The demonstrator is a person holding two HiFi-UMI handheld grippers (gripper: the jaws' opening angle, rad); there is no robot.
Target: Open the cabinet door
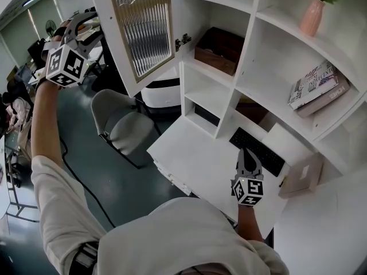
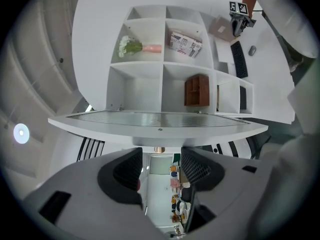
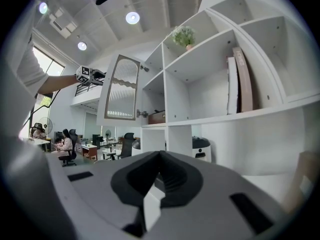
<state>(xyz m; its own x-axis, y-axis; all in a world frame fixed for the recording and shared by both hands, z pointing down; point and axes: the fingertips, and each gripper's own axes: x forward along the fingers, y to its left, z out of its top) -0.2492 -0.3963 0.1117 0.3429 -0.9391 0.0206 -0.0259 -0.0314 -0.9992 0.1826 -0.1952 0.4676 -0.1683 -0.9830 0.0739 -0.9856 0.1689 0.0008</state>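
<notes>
The cabinet door (image 1: 143,27), white-framed with ribbed glass, stands swung wide open from the shelf unit (image 1: 252,44). My left gripper (image 1: 86,22) is raised at the door's outer edge. In the left gripper view the door (image 2: 160,120) lies edge-on across the frame, and its small copper knob (image 2: 159,149) sits just beyond the tips of my left gripper (image 2: 161,161). The jaws stand apart and the pads touch nothing. My right gripper (image 1: 248,156) hovers low over the white desk (image 1: 189,153), and its jaws (image 3: 160,156) are shut with nothing in them.
Inside the open compartment sits a brown box (image 1: 221,49). A pink vase (image 1: 312,16) and books (image 1: 318,87) fill the shelves on the right. A black keyboard (image 1: 258,150) lies on the desk ahead of the right gripper. A grey office chair (image 1: 123,125) stands below the door.
</notes>
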